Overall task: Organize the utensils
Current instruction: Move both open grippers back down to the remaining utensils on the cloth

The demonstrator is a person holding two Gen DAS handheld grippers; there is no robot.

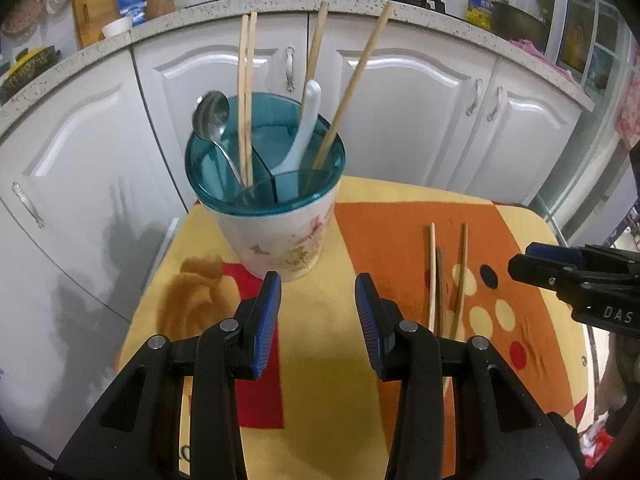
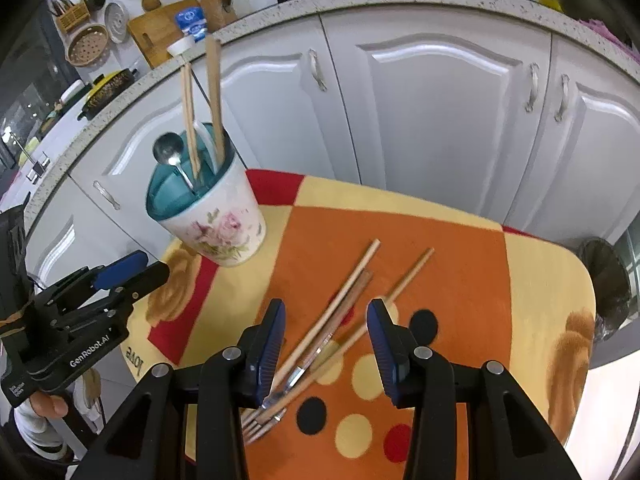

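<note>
Right wrist, white cabinets behind holder

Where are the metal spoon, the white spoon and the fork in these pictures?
metal spoon [image 1: 211, 116]: left wrist view, on its bowl, sticking up from the holder.
white spoon [image 1: 308, 114]: left wrist view, on its handle.
fork [image 2: 256, 426]: right wrist view, on its tines, lying on the table among chopsticks.

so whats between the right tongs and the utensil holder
Loose chopsticks and a fork lie on the patterned cloth right under the open right tongs; beyond them only bare cloth reaches the utensil holder, seen from the right wrist.
</note>
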